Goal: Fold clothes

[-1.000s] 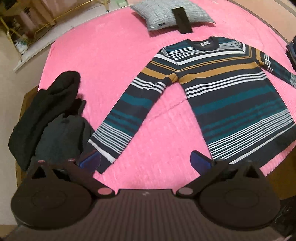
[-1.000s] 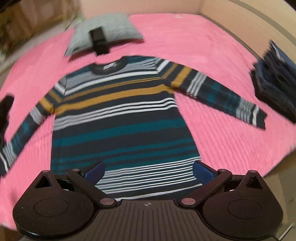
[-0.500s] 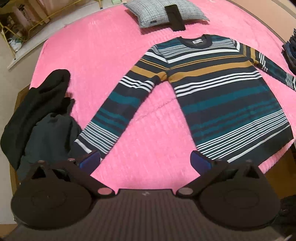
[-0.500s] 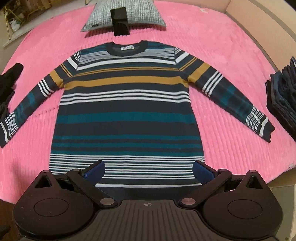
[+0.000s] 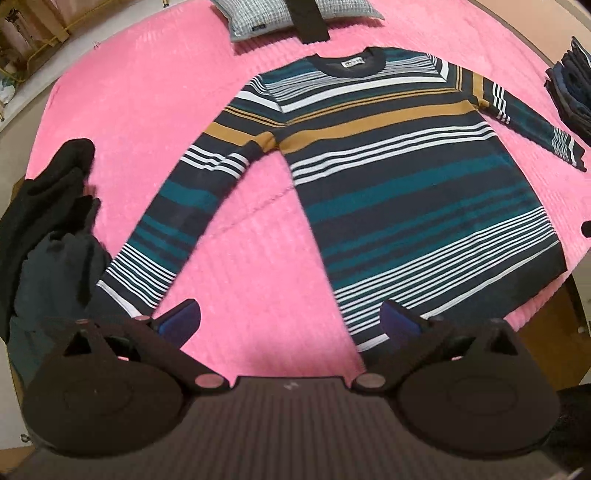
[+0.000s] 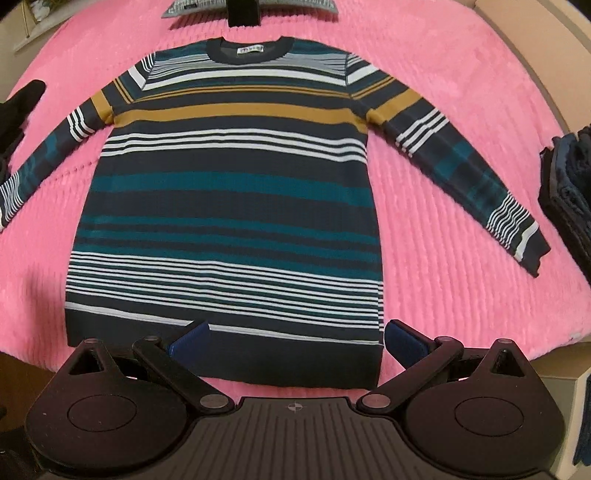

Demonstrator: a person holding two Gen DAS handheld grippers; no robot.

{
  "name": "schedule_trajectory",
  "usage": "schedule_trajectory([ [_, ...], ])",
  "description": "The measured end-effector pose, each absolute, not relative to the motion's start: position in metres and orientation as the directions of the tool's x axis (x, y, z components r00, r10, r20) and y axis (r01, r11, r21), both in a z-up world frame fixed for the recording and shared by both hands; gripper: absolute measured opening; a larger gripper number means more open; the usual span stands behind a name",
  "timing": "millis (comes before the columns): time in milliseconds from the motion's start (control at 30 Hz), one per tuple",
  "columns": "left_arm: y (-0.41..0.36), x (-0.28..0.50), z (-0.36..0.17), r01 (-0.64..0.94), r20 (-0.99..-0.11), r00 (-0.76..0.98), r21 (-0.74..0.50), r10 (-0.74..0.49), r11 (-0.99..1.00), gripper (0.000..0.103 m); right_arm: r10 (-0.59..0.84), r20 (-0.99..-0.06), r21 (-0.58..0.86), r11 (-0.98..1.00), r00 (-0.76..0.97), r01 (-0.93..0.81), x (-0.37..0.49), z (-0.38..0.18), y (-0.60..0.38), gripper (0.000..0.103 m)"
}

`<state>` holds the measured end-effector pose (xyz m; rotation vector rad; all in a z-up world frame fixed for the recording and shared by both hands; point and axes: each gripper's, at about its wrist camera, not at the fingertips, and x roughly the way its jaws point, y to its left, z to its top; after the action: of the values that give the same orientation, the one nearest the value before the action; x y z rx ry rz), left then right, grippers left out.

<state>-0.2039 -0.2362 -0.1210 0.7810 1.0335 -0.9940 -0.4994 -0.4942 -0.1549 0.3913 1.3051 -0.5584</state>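
Striped sweater (image 6: 225, 192), unreadable neck label (image 6: 250, 49)

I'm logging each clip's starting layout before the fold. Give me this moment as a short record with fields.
garment: striped sweater, front up, collar far from the tools
state: spread flat, both sleeves angled outward, no fold made
surface: pink bedspread
left tool: open, holding nothing, near the sleeve cuff
right tool: open, holding nothing, over the hem
left side: heap of dark clothes
right side: stack of folded dark garments
beyond collar: grey pillow
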Motion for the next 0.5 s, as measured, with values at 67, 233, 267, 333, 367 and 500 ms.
schedule_trajectory([
  [67,-0.242,-0.210,-0.123,0.926,-0.944,0.181,0.069,-0.275,0.372,0.102,-0.154,-0.975,-0.030,0.810,0.163,0.586,-0.503,-0.158,-0.499,0.103],
  [233,-0.252,-0.221,-0.126,0.913,-0.949,0.182,0.065,-0.258,0.403,0.102,-0.134,-0.974,-0.008,0.827,0.182,0.563,-0.504,-0.163,-0.510,0.103],
  [267,-0.253,-0.222,-0.126,0.909,-0.949,0.182,0.064,-0.256,0.412,0.102,-0.129,-0.973,0.000,0.832,0.194,0.555,-0.501,-0.163,-0.511,0.103],
  [333,-0.254,-0.222,-0.124,0.899,-0.948,0.190,0.064,-0.255,0.434,0.102,-0.117,-0.968,0.015,0.855,0.221,0.519,-0.489,-0.164,-0.509,0.103],
  [367,-0.253,-0.223,-0.123,0.894,-0.947,0.196,0.065,-0.255,0.444,0.102,-0.112,-0.966,0.020,0.867,0.234,0.498,-0.481,-0.163,-0.506,0.103],
  [500,-0.240,-0.214,-0.122,0.870,-0.948,0.203,0.060,-0.246,0.489,0.102,-0.102,-0.952,0.016,0.925,0.288,0.379,-0.443,-0.159,-0.486,0.103],
])
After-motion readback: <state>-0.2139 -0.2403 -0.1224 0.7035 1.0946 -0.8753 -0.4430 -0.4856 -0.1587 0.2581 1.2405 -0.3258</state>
